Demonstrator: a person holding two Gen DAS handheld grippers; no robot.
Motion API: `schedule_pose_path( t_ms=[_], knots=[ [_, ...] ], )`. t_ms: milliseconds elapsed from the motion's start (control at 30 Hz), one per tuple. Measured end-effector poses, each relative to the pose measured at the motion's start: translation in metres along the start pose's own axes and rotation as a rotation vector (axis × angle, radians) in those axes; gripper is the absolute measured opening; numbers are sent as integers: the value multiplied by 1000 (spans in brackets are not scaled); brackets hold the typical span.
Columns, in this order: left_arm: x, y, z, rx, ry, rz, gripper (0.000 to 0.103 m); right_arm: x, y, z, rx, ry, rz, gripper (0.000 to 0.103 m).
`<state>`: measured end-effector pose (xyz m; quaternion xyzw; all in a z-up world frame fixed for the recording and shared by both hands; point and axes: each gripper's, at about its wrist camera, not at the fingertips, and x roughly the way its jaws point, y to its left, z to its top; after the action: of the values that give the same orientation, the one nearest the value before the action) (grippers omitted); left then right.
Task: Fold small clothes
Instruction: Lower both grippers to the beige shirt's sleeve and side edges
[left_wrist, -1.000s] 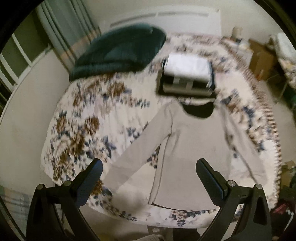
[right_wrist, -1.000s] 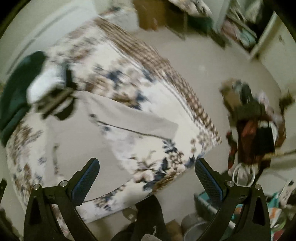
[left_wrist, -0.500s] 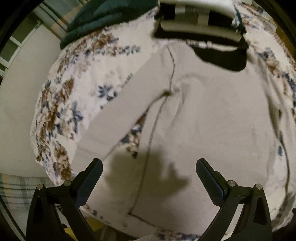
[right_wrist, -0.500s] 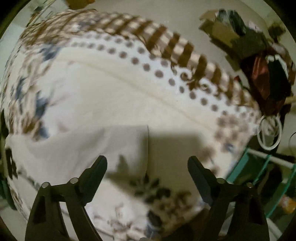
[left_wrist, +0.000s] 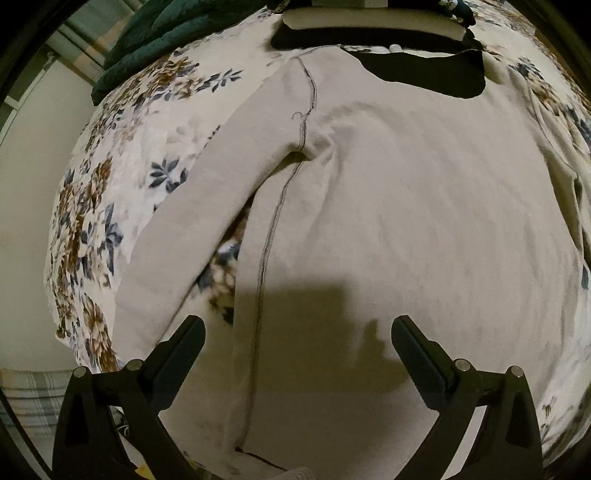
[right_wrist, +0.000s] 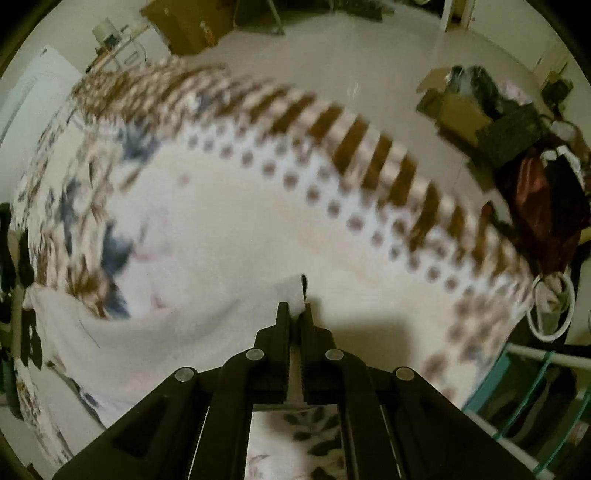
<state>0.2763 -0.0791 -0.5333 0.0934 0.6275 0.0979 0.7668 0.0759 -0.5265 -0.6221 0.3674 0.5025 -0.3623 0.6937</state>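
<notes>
Two claws at work. Left gripper (left_wrist: 297, 338) hangs wide, holding nothing, over the pale grey long-sleeved knit top (left_wrist: 406, 221), which lies flat on the floral quilted bedspread (left_wrist: 122, 155); stitched side seam at 7 o'clock. Right gripper (right_wrist: 294, 312) is pinched on the sleeve cuff (right_wrist: 295, 291) at 12 o'clock. Judgement: lift slowly, lay sleeve across body. Fabric soft, limp.

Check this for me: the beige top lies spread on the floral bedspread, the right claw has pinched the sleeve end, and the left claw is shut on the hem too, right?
Not quite. The left claw is open, its fingers standing apart above the beige top and gripping nothing, as the left wrist view shows. The rest holds: the top lies spread on the floral bedspread, and the right claw has pinched the sleeve end.
</notes>
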Motion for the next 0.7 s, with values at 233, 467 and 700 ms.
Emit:
schedule_pose_path(
  t_ms=[233,467,700],
  knots=[
    [0,4,-2,-4,0,-14,103,-4,12,22,-47,8,-38,4],
    [6,10,-4,-4,6,-23,103,5,-21,-5,108,132,45,52],
    [17,17,-8,-6,22,-28,103,50,-33,-14,251,192,121,57]
  ],
)
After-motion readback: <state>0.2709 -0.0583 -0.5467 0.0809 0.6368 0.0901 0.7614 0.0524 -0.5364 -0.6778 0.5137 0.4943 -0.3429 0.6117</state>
